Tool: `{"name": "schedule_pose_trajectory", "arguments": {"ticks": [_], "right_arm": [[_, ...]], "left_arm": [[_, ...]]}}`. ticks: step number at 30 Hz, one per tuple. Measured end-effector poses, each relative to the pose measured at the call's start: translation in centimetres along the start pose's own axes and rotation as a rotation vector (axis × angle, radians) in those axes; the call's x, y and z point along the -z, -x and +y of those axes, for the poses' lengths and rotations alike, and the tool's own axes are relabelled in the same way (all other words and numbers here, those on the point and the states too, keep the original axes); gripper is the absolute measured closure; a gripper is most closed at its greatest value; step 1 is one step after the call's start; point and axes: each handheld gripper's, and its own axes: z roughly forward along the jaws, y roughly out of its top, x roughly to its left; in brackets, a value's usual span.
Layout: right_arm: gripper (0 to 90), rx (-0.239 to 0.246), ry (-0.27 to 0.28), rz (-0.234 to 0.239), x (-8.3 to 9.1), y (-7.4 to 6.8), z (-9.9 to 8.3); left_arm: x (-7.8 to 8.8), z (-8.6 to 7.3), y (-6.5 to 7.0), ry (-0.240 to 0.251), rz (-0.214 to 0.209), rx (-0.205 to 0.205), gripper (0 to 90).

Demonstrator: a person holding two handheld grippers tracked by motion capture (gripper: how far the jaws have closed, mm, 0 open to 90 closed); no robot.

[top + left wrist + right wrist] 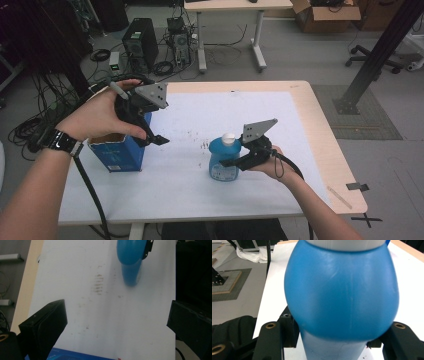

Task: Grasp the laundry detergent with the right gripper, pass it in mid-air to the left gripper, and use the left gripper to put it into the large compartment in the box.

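Note:
A blue bottle (223, 161) with a white cap (228, 137) stands upright on the white sheet (210, 112) near the middle of the table. My right gripper (236, 161) comes in from the bottle's right and is shut on its body. In the right gripper view the bottle (342, 290) sits between the two jaws, below its bulge. My left gripper (157, 137) hovers open over the right side of an open-topped blue box (117, 154). Its jaws stand wide apart in the left gripper view, with the bottle (131, 262) farther off and the box's edge (75, 357) at the bottom.
The wooden table (305, 100) carries the white sheet, which has faint smudges (98, 283) between box and bottle. Behind the table are a computer tower (140, 42), tangled cables, another desk (235, 6) and a black slanted post (380, 55).

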Motion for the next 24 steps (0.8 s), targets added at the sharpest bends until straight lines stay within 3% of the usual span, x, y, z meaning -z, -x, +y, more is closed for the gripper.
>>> {"name": "schedule_pose_trajectory", "arguments": {"ticks": [10, 16, 24], "right_arm": [[42.0, 0.008, 0.012, 0.024, 1.4, 0.1, 2.1], [42.0, 0.032, -0.01, 0.053, 2.1, 0.2, 4.1], [42.0, 0.057, -0.028, 0.074, 2.2, 0.0, 6.0]], "left_arm": [[0.4, 0.9, -0.1, 0.01, 0.001, -0.005, 3.1], [1.2, 1.9, -0.2, 0.027, 0.017, -0.005, 3.2], [1.3, 2.9, -0.1, 0.021, 0.007, -0.01, 3.2]]}}
